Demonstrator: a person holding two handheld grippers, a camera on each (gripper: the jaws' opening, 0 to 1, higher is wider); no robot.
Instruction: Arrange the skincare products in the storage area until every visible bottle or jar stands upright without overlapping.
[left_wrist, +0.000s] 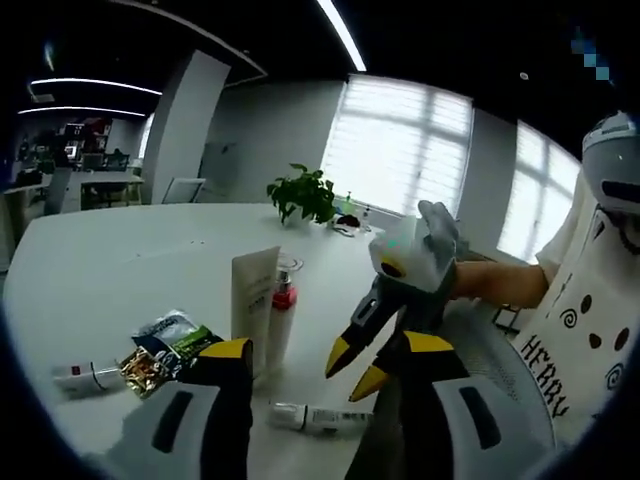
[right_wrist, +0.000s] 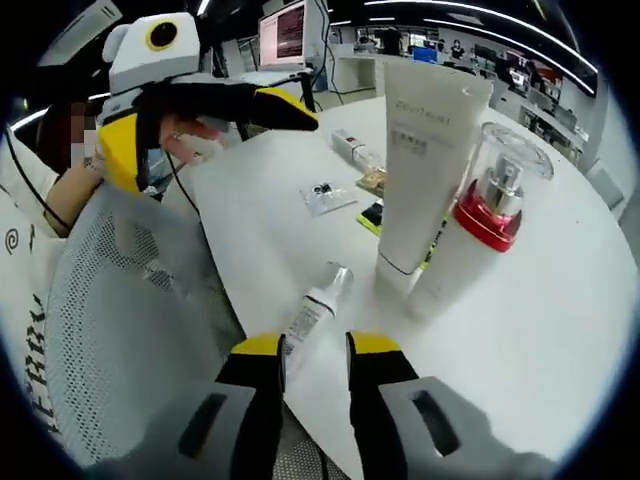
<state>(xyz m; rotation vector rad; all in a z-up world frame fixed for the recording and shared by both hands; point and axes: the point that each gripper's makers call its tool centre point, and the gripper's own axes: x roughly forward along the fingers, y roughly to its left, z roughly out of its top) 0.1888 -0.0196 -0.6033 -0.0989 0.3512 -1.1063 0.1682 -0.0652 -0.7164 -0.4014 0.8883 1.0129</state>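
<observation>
The white desk (right_wrist: 560, 300) carries the skincare things, gathered toward its near edge. A tall white tube (right_wrist: 428, 160) stands upright on its cap, and a pump bottle (right_wrist: 470, 240) with a red collar and clear cap stands touching it. Just beside them, nearer the edge, a small tube (right_wrist: 315, 305) lies flat; this one looks like the job in hand. Another small bottle (left_wrist: 85, 377) lies flat farther along the desk, by some sachets (left_wrist: 165, 352).

The right tongs (right_wrist: 315, 360) sit low at the desk edge, jaws apart, aimed at the lying tube's near end. The left tongs (left_wrist: 330, 365) hover above, jaws apart, holding nothing.

Next move, I judge: close on the small tube, lift, and stand it clear of the pair.
</observation>
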